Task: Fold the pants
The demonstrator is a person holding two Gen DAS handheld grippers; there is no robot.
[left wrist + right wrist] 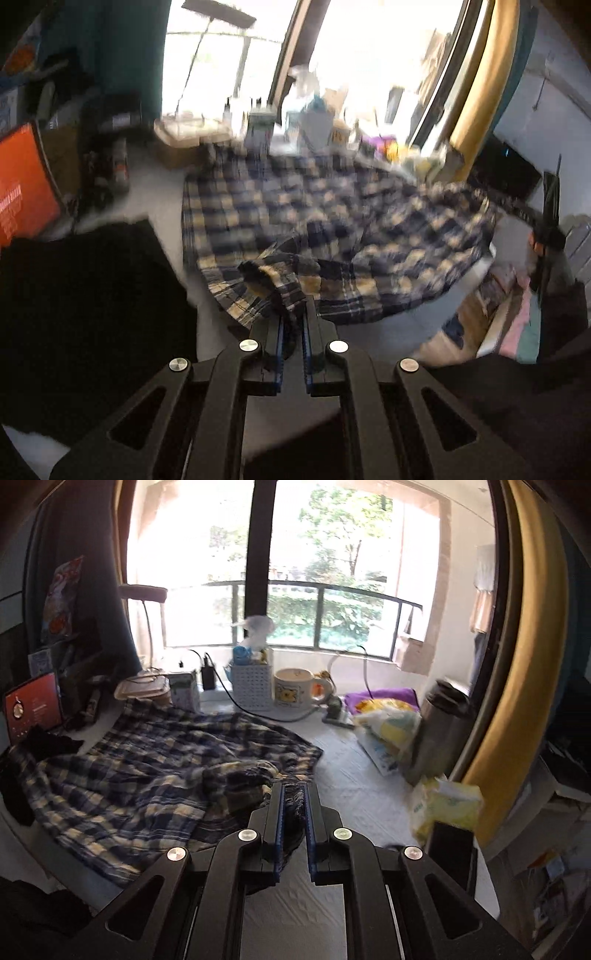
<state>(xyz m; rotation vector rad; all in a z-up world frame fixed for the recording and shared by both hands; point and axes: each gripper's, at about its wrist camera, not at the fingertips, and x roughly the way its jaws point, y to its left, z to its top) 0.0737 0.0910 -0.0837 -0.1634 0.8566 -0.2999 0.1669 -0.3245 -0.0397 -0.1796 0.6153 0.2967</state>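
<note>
Pants in blue-and-cream plaid lie spread and rumpled across the white table by the window, taking up most of its left and middle. We judge the fold barely begun: most of the cloth is flat but wrinkled, with no clean crease visible, and only the near edge is bunched and lifted. Clutter crowds the far side, a cream mug and a white perforated basket standing just beyond the fabric. Our left gripper is clamped narrow on a gathered edge of the plaid; that view is blurred, so we cannot say which part of the garment it is. Our right gripper pinches another bunch of the same edge, jaws nearly together. Carrying both corners over and smoothing remains.
</note>
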